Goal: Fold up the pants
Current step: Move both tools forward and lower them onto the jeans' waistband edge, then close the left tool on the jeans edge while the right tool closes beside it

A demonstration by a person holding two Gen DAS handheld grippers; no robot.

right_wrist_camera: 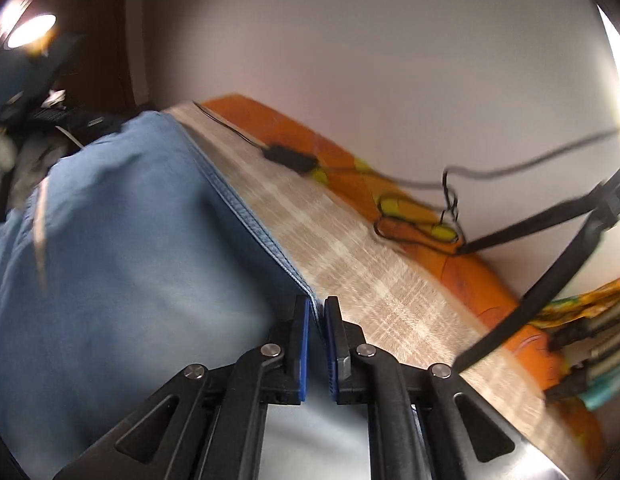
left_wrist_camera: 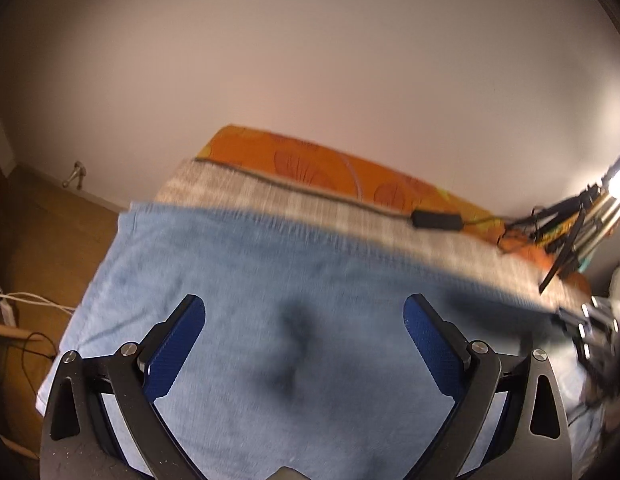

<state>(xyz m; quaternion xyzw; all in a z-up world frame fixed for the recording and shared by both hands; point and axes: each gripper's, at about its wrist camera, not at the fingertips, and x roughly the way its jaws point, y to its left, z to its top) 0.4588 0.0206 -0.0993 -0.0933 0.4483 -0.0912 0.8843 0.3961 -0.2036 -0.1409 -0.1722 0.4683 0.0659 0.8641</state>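
The light blue pants lie spread over the bed. My left gripper is open above them, blue pads wide apart, holding nothing. In the right wrist view the pants fill the left side, and their stitched hem edge runs down into my right gripper. The right gripper is shut on that hem corner, which is pinched between the blue pads. The right gripper also shows at the right edge of the left wrist view, blurred.
A beige checked blanket and an orange patterned sheet lie beyond the pants against the white wall. A black cable with an adapter crosses them. A black tripod leg and a lamp stand at right. Wooden floor with cables is left.
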